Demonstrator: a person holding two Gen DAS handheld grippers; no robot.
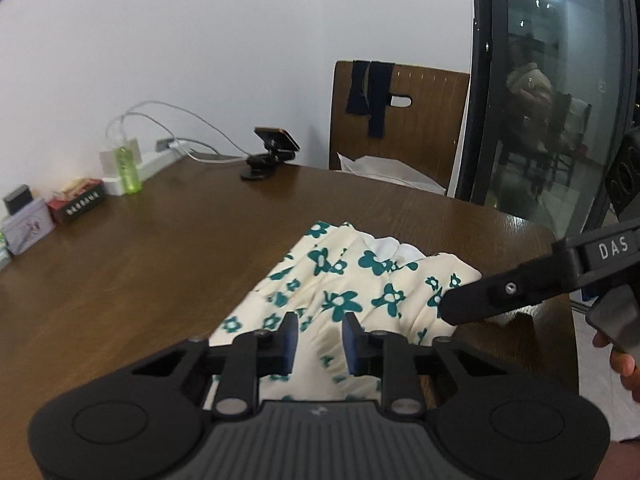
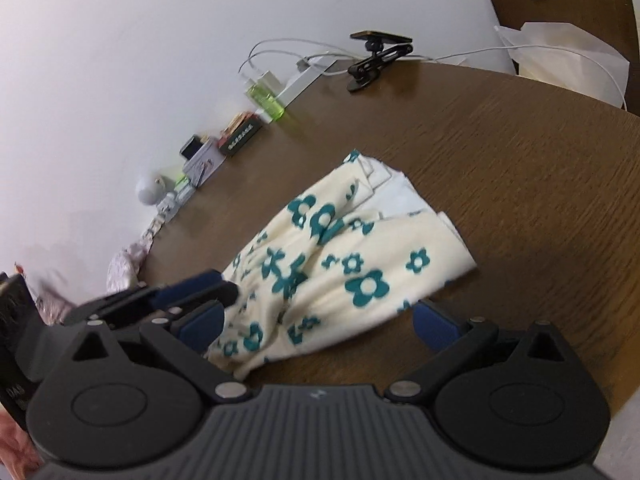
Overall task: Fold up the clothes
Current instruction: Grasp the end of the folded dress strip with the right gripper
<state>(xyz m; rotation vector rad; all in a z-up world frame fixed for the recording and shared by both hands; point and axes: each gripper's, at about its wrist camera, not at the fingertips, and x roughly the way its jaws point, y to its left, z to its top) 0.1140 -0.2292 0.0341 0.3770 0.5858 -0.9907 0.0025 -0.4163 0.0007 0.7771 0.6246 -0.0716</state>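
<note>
Brown wooden tabletop (image 1: 160, 264), floral garment (image 1: 344, 292) bunched near its right edge. Left gripper (image 1: 319, 340) narrow over the cloth, not pinching; right gripper (image 2: 316, 320) spread wide.

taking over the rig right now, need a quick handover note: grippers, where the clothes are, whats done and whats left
Left gripper: jaws narrowed but still apart, over the near part of the floral garment, not pinching it.
Right gripper: jaws wide open, low over the garment's near end, holding nothing.
Garment: cream with teal flowers, bunched and roughly folded on the brown table, a white lining showing at its far end.
Done: cloth gathered into a loose bundle.
Left: grip the near edge, smooth the creases, finish a neat fold.
</note>
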